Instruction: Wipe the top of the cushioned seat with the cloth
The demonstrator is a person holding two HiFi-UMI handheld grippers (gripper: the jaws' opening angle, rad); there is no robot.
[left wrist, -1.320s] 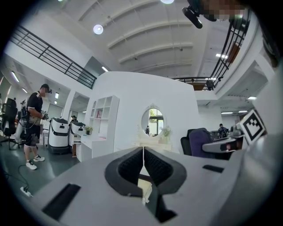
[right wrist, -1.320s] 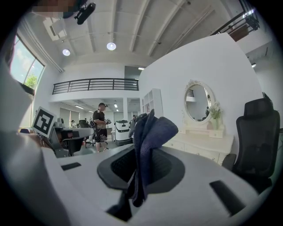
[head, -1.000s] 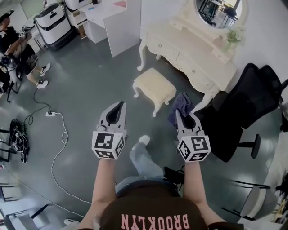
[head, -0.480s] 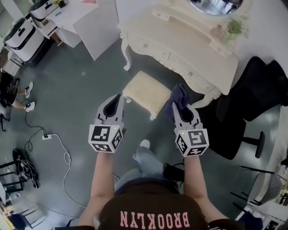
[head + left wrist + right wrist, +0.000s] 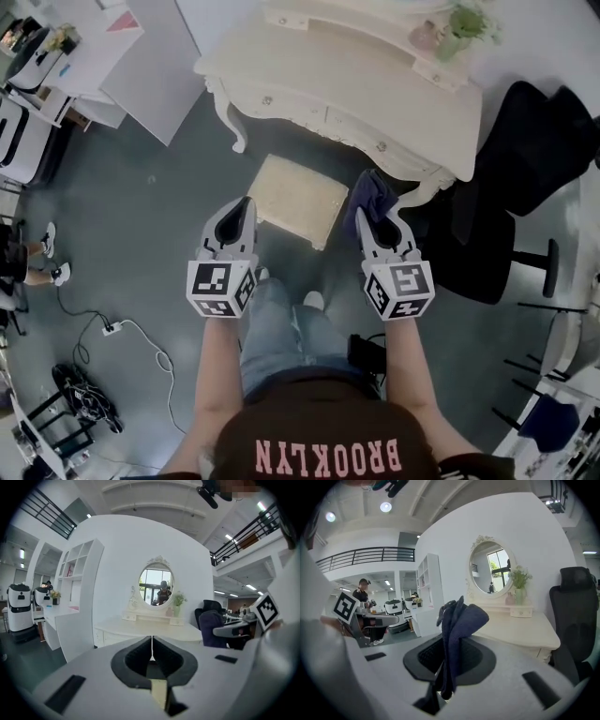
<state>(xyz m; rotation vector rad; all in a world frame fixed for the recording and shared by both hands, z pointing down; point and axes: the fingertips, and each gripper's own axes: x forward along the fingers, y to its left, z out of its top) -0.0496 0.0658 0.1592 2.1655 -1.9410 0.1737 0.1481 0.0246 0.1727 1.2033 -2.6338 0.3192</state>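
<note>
At frame centre, the cushioned seat (image 5: pixel 295 199) lies with its long axis left-right; the right gripper (image 5: pixel 374 222) pinches the cloth (image 5: pixel 371 194) (pointing up-frame), and the left gripper (image 5: pixel 246 204) is closed, empty.

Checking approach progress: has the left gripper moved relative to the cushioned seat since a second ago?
Yes. The left gripper has come forward toward the cushioned seat; its tip now sits beside the seat's left edge.
</note>
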